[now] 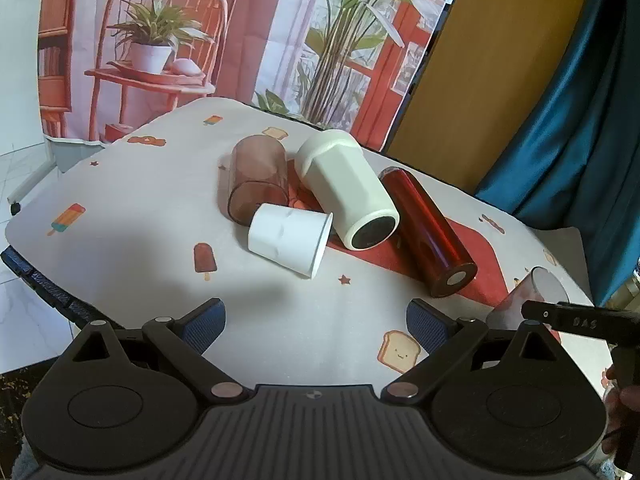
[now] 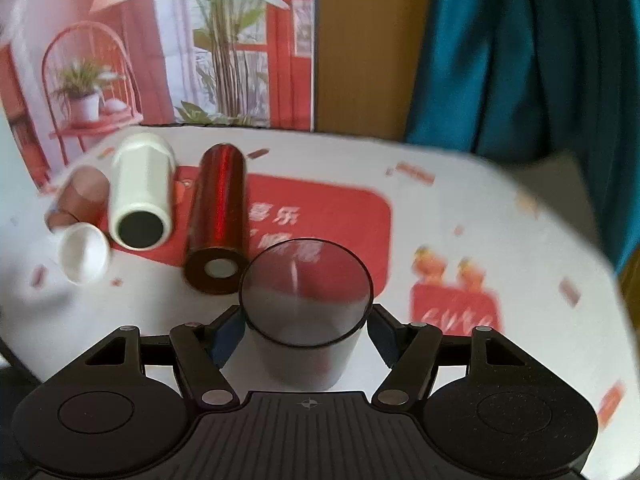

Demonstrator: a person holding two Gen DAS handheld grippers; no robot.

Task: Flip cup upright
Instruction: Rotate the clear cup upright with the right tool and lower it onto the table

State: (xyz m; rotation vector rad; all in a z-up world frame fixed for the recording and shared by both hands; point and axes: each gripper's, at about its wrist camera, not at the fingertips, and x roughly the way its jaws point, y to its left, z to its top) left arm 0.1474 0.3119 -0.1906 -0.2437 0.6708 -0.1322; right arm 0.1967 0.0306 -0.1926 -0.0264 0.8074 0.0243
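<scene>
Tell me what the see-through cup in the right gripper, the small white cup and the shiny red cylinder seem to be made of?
Clear cup between the right gripper fingers: likely tinted plastic or glass, since the red mat shows through it. Small white cup: matte, with dents in its wall, so probably paper or thin plastic. Red cylinder: glossy, with bright mirror-like streaks along it, perhaps lacquered metal.

Soft daylight, bright and even. In the left view a broad shadow lies on the table (image 1: 160, 208) toward 9 o'clock, focus sharp. The right view is motion-blurred throughout. Glare streaks the red bottle (image 2: 220, 200). Fisheye bends the edges, corners dark.
</scene>
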